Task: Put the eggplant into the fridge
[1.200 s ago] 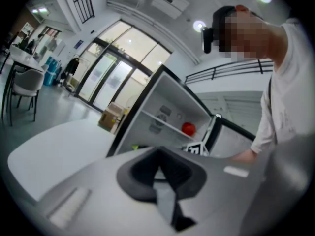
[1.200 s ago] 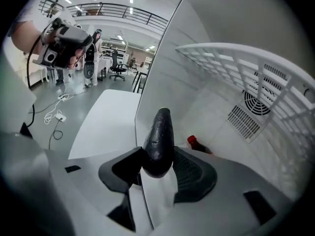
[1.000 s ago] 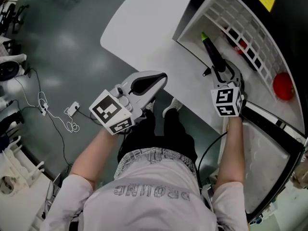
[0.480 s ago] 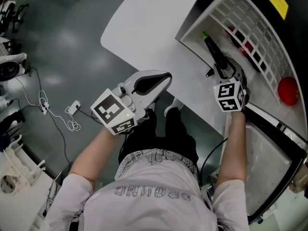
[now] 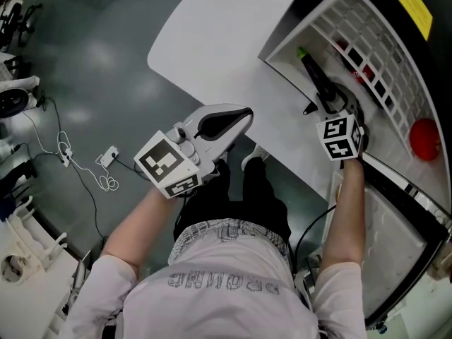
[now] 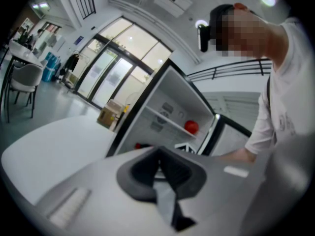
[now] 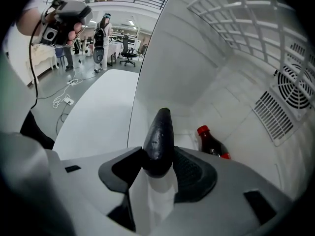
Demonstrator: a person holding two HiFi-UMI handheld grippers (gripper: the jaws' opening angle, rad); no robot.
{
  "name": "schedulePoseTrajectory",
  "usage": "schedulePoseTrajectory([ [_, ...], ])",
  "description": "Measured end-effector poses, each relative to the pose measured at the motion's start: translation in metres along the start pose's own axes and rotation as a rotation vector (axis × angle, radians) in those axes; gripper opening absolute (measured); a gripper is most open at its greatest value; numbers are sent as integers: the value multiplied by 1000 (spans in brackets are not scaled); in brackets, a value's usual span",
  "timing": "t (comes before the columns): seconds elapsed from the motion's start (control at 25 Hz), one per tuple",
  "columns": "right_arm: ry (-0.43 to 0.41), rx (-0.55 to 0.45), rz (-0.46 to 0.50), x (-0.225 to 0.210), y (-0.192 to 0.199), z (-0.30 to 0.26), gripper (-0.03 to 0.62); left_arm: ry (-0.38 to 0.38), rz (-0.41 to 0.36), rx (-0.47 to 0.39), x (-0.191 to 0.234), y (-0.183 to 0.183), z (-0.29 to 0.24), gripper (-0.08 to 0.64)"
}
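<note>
Eggplant (image 7: 158, 141) is clamped between the pads of my right gripper (image 7: 158, 170), which stand wide around its thick end, and it juts forward and down into the open fridge (image 5: 282, 55). It is already inside the cavity, under the wire shelf (image 7: 246, 18) and near a cola bottle (image 7: 211, 144) at the back wall. I can't tell whether its far end touches the white floor. By my judgement the carrying is done, and what's left is to lower it, let go and back out. It looks dark purple, almost black, glossy, slightly dimpled and tapered, with a green stem showing in the head view. My left gripper (image 6: 158, 156) is closed on nothing, held level outside.
</note>
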State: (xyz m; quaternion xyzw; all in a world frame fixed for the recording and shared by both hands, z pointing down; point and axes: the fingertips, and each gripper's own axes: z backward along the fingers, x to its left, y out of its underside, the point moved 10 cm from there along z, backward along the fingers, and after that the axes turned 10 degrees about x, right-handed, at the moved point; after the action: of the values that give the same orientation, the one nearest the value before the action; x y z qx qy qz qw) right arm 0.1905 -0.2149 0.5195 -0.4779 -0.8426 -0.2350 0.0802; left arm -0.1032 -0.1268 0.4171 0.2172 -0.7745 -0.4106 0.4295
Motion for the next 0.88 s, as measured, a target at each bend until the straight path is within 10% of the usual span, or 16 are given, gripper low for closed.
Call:
schedulePoseTrajectory([
  [0.88, -11, 12, -107, -7, 1, -9, 221, 3, -22, 9, -1, -12, -4, 14],
])
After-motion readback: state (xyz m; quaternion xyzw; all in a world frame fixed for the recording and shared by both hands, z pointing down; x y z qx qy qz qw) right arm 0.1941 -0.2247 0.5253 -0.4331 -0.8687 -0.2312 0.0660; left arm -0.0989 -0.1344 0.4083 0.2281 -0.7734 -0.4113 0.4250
